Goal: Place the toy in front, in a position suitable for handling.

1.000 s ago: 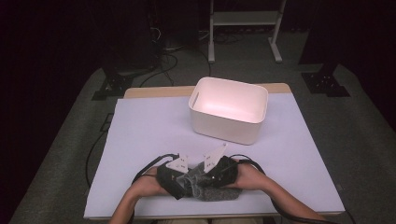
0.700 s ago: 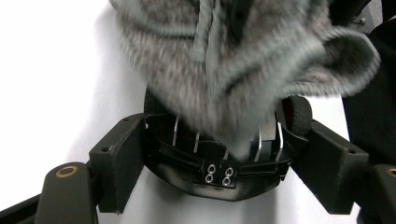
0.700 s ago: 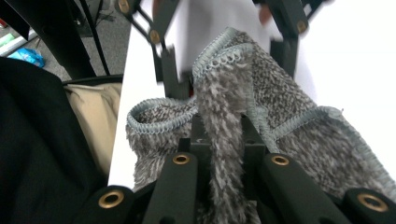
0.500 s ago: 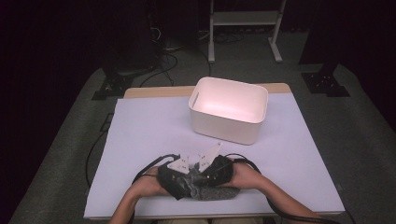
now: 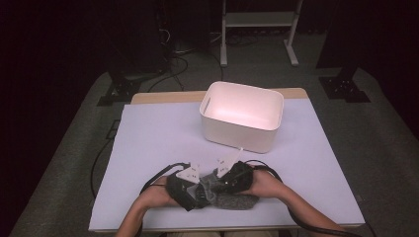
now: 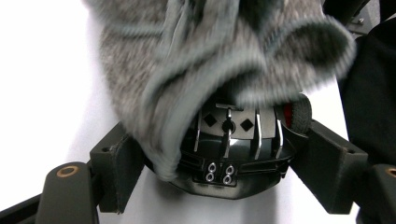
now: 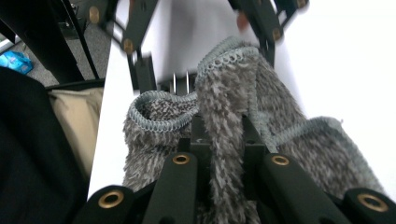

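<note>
A grey fuzzy sock [image 5: 238, 200] lies at the near edge of the white table [image 5: 148, 143], between both hands. My right gripper [image 5: 218, 189] comes in from the right and is shut on a fold of the sock [image 7: 224, 93], which is pinched between its jaws [image 7: 223, 128]. My left gripper [image 5: 204, 192] faces it from the left. Its jaws [image 6: 222, 161] stand wide apart, and the sock's cuff [image 6: 187, 70] hangs between them without the pads pressing on it. Behind the cuff, the right gripper's front [image 6: 233, 154] is close.
A white empty bin [image 5: 242, 134] stands on the table's far side, right of centre. Cables [image 5: 153, 180] trail from the grippers onto the table. Beyond the table are a metal stand [image 5: 257, 19] and dark floor mats.
The right gripper has shifted slightly with the sock in it. The left gripper has stayed where it was.
</note>
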Available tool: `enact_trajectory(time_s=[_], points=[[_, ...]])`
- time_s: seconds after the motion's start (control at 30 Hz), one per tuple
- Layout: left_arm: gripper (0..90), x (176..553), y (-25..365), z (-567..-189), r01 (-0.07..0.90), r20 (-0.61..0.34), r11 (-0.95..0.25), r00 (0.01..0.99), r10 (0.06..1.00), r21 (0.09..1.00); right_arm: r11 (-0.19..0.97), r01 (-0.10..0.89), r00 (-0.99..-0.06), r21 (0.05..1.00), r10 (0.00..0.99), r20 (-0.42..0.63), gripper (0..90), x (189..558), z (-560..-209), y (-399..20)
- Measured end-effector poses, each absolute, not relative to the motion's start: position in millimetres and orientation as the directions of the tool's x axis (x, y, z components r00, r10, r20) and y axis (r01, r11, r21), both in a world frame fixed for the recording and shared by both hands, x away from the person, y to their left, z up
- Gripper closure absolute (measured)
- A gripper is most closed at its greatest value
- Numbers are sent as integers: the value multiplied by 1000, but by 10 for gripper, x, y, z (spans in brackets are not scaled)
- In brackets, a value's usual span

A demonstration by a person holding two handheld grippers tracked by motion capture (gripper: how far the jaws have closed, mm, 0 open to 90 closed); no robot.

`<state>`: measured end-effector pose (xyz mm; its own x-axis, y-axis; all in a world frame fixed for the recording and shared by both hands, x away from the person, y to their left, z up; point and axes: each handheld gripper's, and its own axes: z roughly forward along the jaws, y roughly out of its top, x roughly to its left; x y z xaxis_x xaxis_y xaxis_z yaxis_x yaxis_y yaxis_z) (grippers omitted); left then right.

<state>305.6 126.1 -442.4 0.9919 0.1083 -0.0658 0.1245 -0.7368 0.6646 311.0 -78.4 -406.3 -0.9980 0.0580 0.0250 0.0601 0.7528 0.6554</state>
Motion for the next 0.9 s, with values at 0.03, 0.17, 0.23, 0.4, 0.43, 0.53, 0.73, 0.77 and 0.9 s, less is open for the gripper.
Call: enact_trajectory(time_s=[0.03, 0.17, 0.23, 0.4, 0.43, 0.53, 0.73, 0.77, 0.9], points=[[224, 3052, 1260, -4426, 121, -61, -741, 992, 107, 661, 751, 52, -998, 658, 55, 16, 800, 3117, -4054, -735], [227, 3055, 1278, -4449, 122, -70, -740, 992, 101, 661, 757, 49, -998, 652, 54, 12, 800, 3164, -4046, -641], [231, 3053, 1288, -4448, 120, -71, -735, 993, 98, 668, 759, 53, -998, 649, 60, 12, 800, 3187, -4053, -678], [231, 3057, 1295, -4464, 136, -88, -727, 991, 104, 673, 775, 95, -994, 625, 107, 19, 800, 3245, -4087, -896], [231, 3057, 1296, -4465, 136, -88, -726, 991, 103, 675, 777, 102, -993, 621, 117, 18, 800, 3246, -4095, -946], [231, 3064, 1302, -4468, 133, -88, -724, 991, 99, 676, 781, 125, -990, 612, 140, 24, 800, 3241, -4123, -1103], [231, 3076, 1320, -4470, 138, -99, -716, 990, 97, 684, 781, 155, -985, 604, 170, 32, 799, 3179, -4160, -1349], [231, 3078, 1326, -4468, 141, -104, -710, 990, 96, 690, 782, 153, -985, 605, 170, 30, 799, 3163, -4165, -1377], [231, 3079, 1333, -4460, 150, -109, -698, 989, 102, 701, 784, 153, -985, 601, 168, 32, 799, 3089, -4186, -1453]])
